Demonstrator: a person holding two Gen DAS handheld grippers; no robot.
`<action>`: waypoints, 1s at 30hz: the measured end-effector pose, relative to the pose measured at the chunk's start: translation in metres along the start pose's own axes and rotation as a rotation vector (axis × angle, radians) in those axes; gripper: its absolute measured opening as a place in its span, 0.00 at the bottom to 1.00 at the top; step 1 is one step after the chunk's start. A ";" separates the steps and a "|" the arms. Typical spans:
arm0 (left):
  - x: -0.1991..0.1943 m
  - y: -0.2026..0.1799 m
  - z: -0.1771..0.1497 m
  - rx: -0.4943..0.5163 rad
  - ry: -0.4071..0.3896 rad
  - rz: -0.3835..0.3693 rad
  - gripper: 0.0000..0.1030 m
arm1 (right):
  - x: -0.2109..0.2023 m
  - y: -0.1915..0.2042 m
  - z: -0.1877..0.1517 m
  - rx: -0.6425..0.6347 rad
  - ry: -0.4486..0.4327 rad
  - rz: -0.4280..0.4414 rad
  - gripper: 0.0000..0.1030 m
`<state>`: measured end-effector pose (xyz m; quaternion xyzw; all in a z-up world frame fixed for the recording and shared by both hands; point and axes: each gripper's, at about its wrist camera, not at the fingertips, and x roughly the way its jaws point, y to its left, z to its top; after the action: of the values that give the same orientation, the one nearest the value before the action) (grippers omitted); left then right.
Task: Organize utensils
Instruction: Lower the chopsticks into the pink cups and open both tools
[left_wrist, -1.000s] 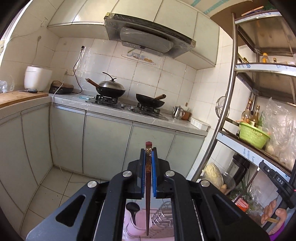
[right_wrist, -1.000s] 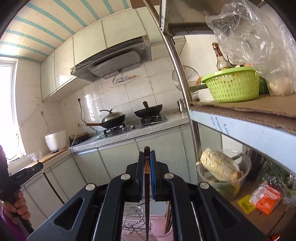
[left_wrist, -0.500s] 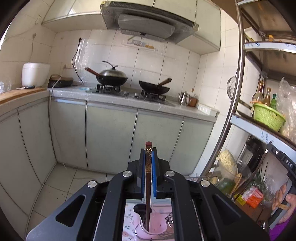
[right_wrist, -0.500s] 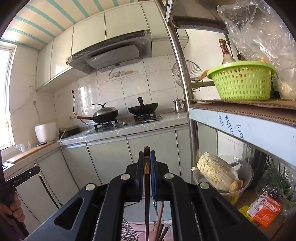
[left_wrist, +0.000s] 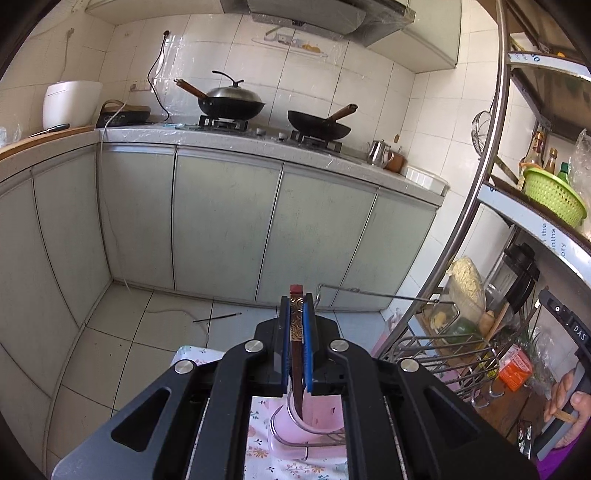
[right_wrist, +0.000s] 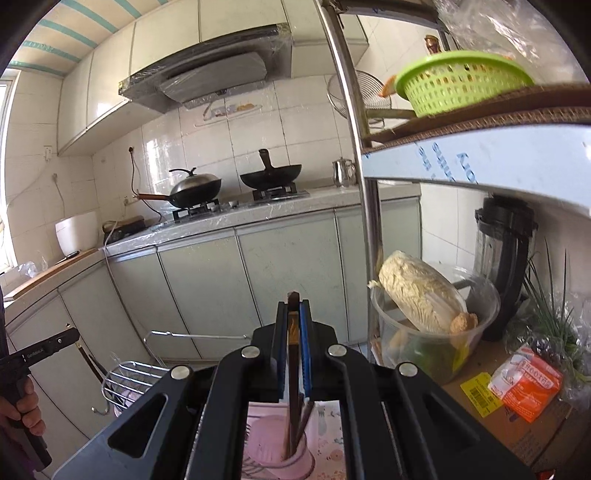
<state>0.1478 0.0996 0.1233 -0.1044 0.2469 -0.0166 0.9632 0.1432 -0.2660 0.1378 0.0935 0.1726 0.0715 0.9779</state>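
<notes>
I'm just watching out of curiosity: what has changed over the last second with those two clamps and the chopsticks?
Both grippers tipped downward. The left gripper lowered its chopstick into the pink cup; the right gripper brought its chopstick down into the pink holder. Neither let go; both stay clamped.

My left gripper (left_wrist: 296, 314): matte black plastic body, two angled link arms with triangular cut-outs, four round silver screw heads across the linkage, blue pads (left_wrist: 307, 347) lining the inner faces of both fingers. My right gripper (right_wrist: 293, 321): same black frame, same silver screws, same blue pads (right_wrist: 304, 339). Right hand (left_wrist: 567, 400) is bare skin with a purple sleeve at the wrist. Left hand (right_wrist: 26, 406) is bare skin too, on a black handle with small white lettering.
</notes>
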 end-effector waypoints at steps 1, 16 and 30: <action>0.002 0.000 -0.001 0.003 0.005 0.001 0.05 | 0.001 -0.002 -0.001 0.006 0.006 0.000 0.06; 0.002 0.012 -0.006 -0.058 -0.004 0.013 0.41 | 0.034 -0.017 -0.033 0.079 0.162 0.026 0.09; -0.046 0.012 -0.010 -0.072 -0.035 -0.052 0.42 | -0.034 0.004 -0.032 0.023 0.033 0.034 0.29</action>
<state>0.1029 0.1130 0.1338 -0.1458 0.2279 -0.0310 0.9622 0.0997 -0.2631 0.1203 0.1064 0.1881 0.0876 0.9724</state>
